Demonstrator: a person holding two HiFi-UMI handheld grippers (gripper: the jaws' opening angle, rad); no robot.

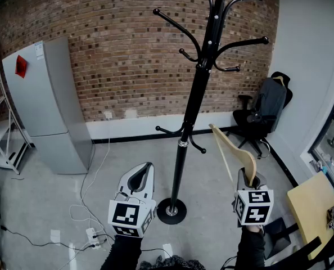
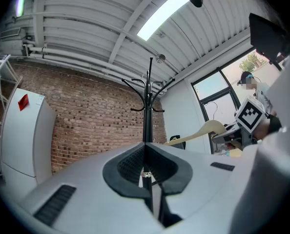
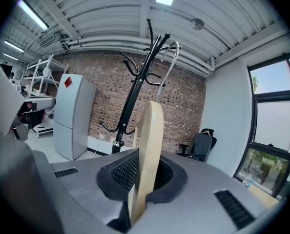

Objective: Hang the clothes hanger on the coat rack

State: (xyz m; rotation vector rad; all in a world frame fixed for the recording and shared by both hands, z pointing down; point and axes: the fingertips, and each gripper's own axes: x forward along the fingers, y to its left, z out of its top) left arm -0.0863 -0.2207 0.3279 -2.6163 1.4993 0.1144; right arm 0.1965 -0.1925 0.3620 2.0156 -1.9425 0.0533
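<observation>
Nearest the camera, two grippers are held side by side. The left gripper [image 2: 145, 152] has its jaws closed together with nothing between them. The right gripper [image 3: 144, 172] has its jaws clamped on one end of a single wooden clothes hanger [image 1: 234, 151]. In the head view the hanger's long axis slants up and leftward from that gripper, its free end pointing toward the coat rack [image 1: 184, 145]. In the right gripper view its metal hook [image 3: 167, 67] rises from the top edge. The hanger sits just right of the rack's pole, near the two low pegs, and rests on no hook. One rack stands between the grippers on a round base [image 1: 171, 210]. Beyond stand one grey refrigerator [image 1: 49, 106], one office chair [image 1: 265, 114] and the brick wall [image 1: 127, 55].
</observation>
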